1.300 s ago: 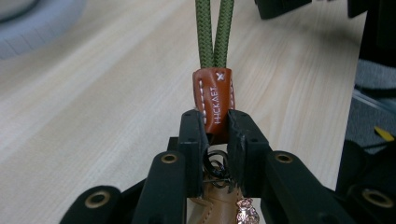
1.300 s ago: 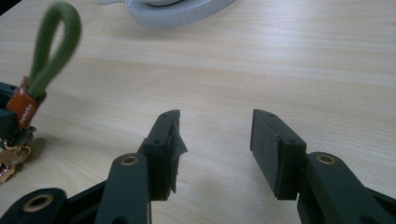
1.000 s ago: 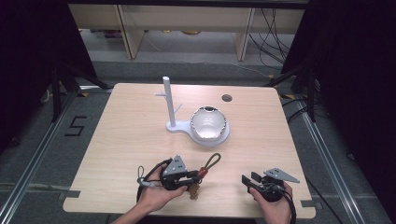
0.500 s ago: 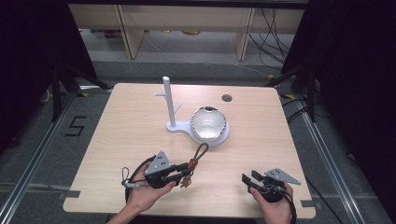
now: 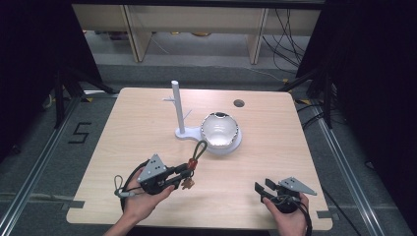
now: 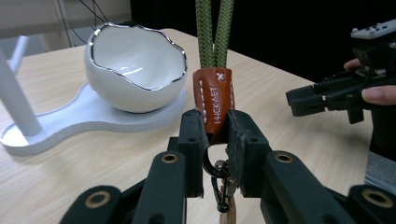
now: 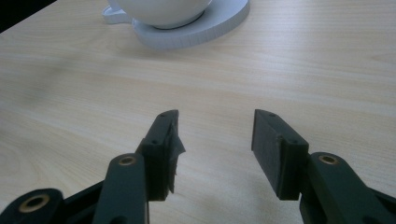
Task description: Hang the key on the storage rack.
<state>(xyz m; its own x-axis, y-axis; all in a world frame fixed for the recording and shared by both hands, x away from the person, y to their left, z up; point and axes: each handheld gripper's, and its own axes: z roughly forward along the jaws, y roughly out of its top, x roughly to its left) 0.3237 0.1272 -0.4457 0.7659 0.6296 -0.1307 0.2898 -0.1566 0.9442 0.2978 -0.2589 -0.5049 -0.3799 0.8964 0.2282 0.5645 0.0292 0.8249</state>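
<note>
Two black grippers are seen. On top of the left gripper (image 5: 183, 173) and the right gripper (image 5: 261, 189) a grey three-cornered plate is fixed. Round brass rivets are set in the black jaw arms. Black cables are looped behind each gripper.

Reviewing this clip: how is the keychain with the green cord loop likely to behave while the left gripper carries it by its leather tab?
Probably light: the left gripper holds the keychain by the tab alone. The green cord loop looks woven, so likely floppy, though here it keeps its shape pointing toward the bowl. The metal clip hangs below the jaws and may swing.
</note>
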